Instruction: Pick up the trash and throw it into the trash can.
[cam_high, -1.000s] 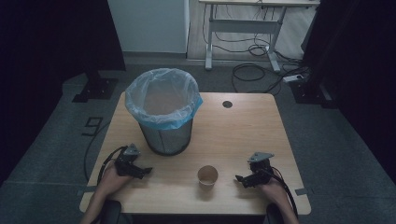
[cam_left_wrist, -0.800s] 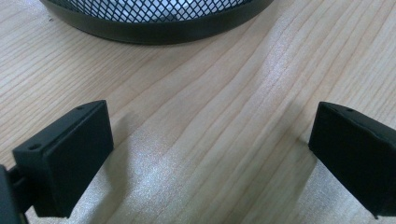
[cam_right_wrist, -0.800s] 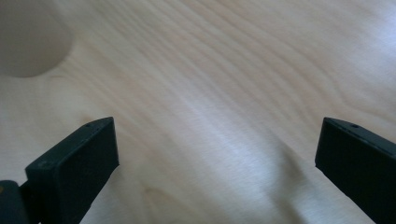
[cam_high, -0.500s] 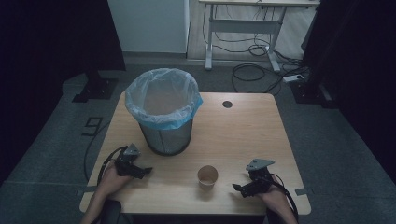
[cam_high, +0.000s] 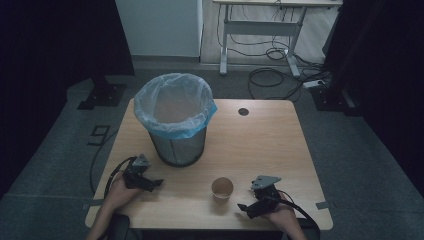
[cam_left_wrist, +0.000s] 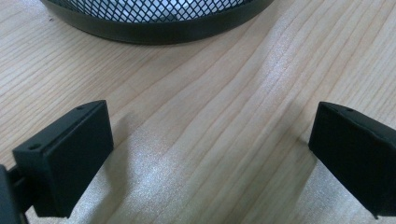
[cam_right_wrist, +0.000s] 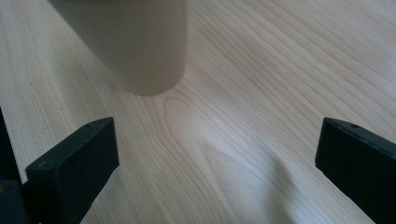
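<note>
Right gripper (cam_right_wrist: 217, 168): black jaws spread wide, nothing between. Paper cup (cam_right_wrist: 135, 44): upright on light wooden table (cam_right_wrist: 280, 70), ahead, nearer left jaw, blurred.

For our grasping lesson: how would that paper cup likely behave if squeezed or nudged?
The paper cup looks thin-walled and empty, so it is probably very light and would crush under a hard squeeze. Standing upright on a narrow base on the smooth table, it would likely slide or tip if nudged.

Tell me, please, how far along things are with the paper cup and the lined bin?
Nothing looks done yet: the paper cup stands upright on the table, apart from the lined bin. In hand: the right gripper, jaws wide open, points at the cup from close by. The left gripper rests open near the bin's base. Grasping and moving the cup remain.
</note>
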